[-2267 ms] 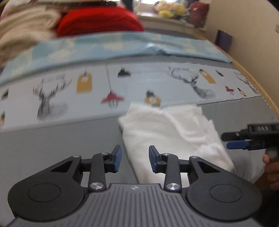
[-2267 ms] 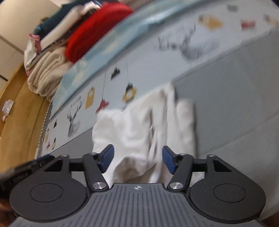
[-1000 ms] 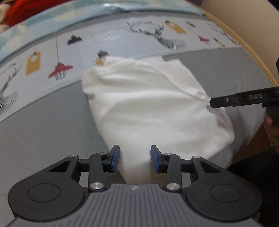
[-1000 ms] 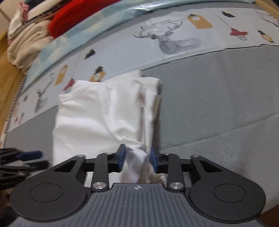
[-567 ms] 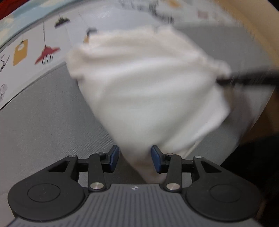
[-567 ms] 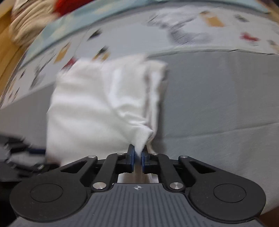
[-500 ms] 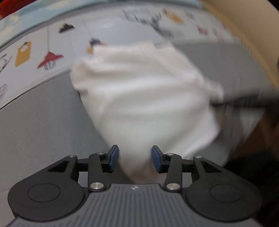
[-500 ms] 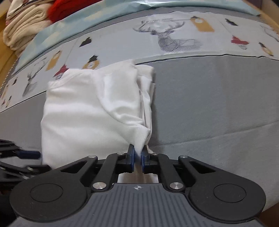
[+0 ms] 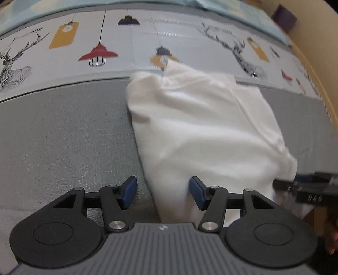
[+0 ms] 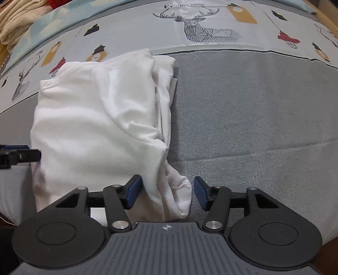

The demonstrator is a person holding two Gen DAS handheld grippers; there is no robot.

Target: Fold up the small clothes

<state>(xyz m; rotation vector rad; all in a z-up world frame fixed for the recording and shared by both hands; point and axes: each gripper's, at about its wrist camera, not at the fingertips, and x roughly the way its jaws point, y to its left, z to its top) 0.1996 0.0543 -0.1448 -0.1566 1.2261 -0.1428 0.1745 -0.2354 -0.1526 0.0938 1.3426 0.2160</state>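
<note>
A white garment (image 10: 99,127) lies folded on a grey bedcover (image 10: 243,114), its far edge touching the printed band (image 10: 200,27) of deer, lamps and tags that runs across the bed. From the right wrist view the cloth forms a rough rectangle with several layers stacked along its right edge, and a bunched corner hangs down at the near right. From the left wrist view the same garment (image 9: 202,135) spreads from the middle of the picture toward the right, its top surface fairly smooth with one seam running along it.

The right gripper (image 10: 165,193) is spread wide, its blue pads on either side of the bunched corner; the left pad touches or nearly touches the cloth, the right pad stands just clear. It grasps nothing. The left gripper (image 9: 162,192) is likewise released, jaws apart over the garment's near left edge, the right pad against the cloth and the left pad over bare cover.

Each gripper's tip shows at the edge of the other's view, beside the garment. Folded cream cloths (image 10: 14,19) sit at the far left of the bed.
</note>
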